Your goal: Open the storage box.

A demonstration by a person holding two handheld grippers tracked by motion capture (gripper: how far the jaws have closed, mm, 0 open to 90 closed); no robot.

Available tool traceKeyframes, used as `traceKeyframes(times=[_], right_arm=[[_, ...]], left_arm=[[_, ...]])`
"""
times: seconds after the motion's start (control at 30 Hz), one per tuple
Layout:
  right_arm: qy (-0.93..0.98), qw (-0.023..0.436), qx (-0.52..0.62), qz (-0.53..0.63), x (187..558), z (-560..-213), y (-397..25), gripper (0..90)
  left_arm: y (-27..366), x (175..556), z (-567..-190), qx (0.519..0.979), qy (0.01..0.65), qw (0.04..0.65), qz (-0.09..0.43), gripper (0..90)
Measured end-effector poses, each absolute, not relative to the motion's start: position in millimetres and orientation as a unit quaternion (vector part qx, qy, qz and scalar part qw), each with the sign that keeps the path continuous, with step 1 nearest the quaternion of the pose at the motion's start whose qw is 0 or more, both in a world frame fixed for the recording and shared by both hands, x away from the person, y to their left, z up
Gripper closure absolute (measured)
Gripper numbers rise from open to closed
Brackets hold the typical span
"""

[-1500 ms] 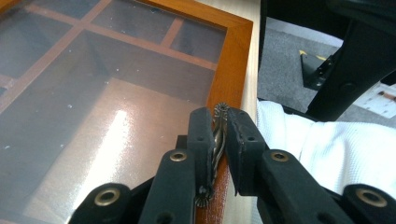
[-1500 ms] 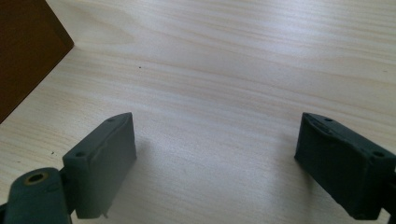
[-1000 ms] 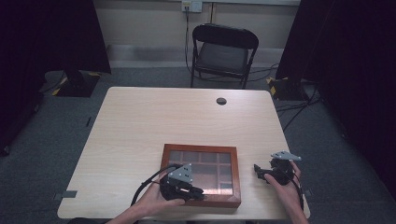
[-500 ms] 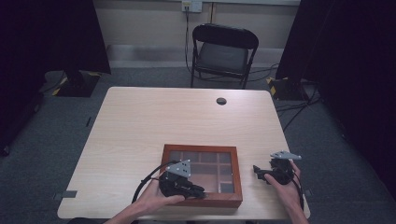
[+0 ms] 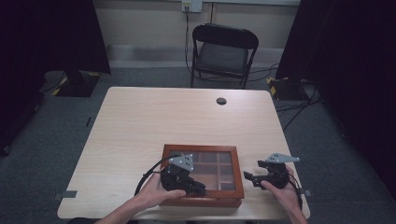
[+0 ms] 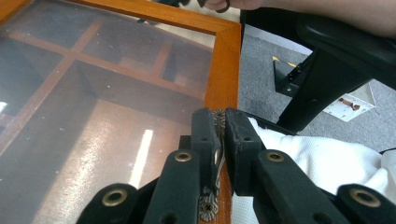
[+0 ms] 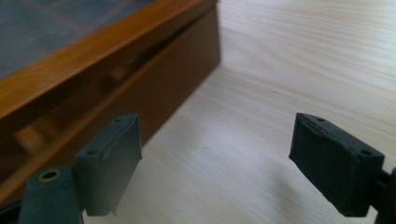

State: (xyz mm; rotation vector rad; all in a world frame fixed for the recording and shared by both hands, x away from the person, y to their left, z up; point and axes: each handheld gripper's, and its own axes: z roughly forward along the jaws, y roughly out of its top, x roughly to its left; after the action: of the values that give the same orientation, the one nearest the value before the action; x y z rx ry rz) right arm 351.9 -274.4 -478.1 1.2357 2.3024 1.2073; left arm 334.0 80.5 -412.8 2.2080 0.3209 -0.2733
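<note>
Left gripper [image 5: 198, 188]: sitting over the near edge of the wooden box [image 5: 203, 175], jaws clenched on the small brass latch [image 6: 217, 140] at the middle of the lid's front rail.
Grip detail: in the left gripper view the pads are pinching the latch from both sides, w/ the orange lid frame [image 6: 223, 60] running away beyond them.
Box: lying near the front edge of the table [image 5: 140, 121], between the two hands; glass lid [image 5: 212, 163] looking down or nearly so, dividers showing thru it.
Step in hand, my read: lifting the lid by the latch.
How to do it well: keep the pinch square on the brass, pull up & back along the hinge arc, not straight toward the body, or the whole box prob slides off the edge. Go slow; glass lid, small tab, easy to slip.
Right gripper [image 5: 252, 178]: resting on the table just beside the box's right wall, jaws spread wide, holding nothing.
Right's job, my read: close in on the box's side [image 7: 154, 93] & brace it while left is lifting.
Writing/brands: none legible on box, grippers or table.
</note>
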Motion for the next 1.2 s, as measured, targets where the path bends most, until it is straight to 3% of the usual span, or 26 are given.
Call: traceKeyframes(times=[0.27, 0.47, 0.7, 0.8, 0.9, 1.2], right_arm=[[0.811, 0.101, 0.368, 0.444, 342.8, -468.7, -261.6, 18.7], [0.811, 0.103, 0.364, 0.446, 340.9, -466.3, -260.7, 20.1], [0.806, 0.1, 0.371, 0.451, 342.1, -467.0, -263.0, 20.1], [0.802, 0.098, 0.373, 0.456, 342.1, -466.3, -263.5, 20.1], [0.801, 0.1, 0.374, 0.456, 341.4, -466.2, -263.4, 20.1], [0.792, 0.101, 0.379, 0.468, 341.5, -462.9, -264.1, 20.0]], left_arm=[[80.9, 336.4, -408.7, 0.884, 0.131, 0.434, -0.115, 82.8], [83.0, 334.6, -411.2, 0.883, 0.123, 0.439, -0.111, 82.2], [83.9, 330.0, -410.5, 0.881, 0.11, 0.448, -0.106, 61.2], [87.4, 326.6, -409.6, 0.887, 0.116, 0.439, -0.088, 45.2], [97.2, 321.1, -407.6, 0.884, 0.122, 0.447, -0.066, 37.1], [127.2, 318.5, -406.5, 0.865, 0.142, 0.477, -0.057, 30.8]])
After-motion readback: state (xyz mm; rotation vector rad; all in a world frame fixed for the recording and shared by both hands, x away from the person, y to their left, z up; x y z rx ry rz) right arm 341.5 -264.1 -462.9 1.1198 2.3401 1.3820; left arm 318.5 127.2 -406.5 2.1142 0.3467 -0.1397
